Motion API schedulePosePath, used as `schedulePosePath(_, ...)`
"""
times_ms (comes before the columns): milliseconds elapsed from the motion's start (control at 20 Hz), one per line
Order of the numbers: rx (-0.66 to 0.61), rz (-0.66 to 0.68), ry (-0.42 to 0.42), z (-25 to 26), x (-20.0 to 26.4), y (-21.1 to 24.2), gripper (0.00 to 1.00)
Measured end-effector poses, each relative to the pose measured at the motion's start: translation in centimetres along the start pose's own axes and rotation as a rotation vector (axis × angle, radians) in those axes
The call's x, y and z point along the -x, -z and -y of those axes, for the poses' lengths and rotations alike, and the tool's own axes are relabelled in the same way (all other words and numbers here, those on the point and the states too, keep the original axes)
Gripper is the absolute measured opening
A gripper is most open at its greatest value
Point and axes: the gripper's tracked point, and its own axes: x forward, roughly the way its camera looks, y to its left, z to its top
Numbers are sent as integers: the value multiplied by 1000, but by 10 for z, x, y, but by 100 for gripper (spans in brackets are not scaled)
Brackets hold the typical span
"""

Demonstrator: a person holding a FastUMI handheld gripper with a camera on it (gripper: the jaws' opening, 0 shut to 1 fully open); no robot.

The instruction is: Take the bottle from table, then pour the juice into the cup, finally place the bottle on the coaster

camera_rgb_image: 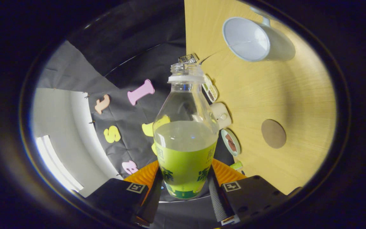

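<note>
A clear, uncapped bottle (185, 133) with a green label sits between my fingers, roughly half full of pale juice. My gripper (185, 183) is shut on the bottle, both pads pressing its labelled lower body. The view is rolled sideways, so the wooden table (300, 105) runs up the right side. A white cup (255, 39) with a handle stands on the table beyond the bottle's neck, its open mouth facing me and apparently empty. A round brown coaster (273, 133) lies flat on the table, to the right of the bottle's body.
Several small items line the table's far edge just behind the bottle: a flat packet (211, 90), a pale cylinder (221, 115), a round tin (231, 142) and a small green piece (236, 165). The booth's black cloth wall is beyond them.
</note>
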Motion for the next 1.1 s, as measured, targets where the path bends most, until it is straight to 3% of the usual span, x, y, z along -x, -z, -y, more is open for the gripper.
schedulePosePath(350, -49, -6, 31, 2, -3, -3, 73)
schedulePosePath(1100, -119, 2, -48, -17, -9, -7, 73)
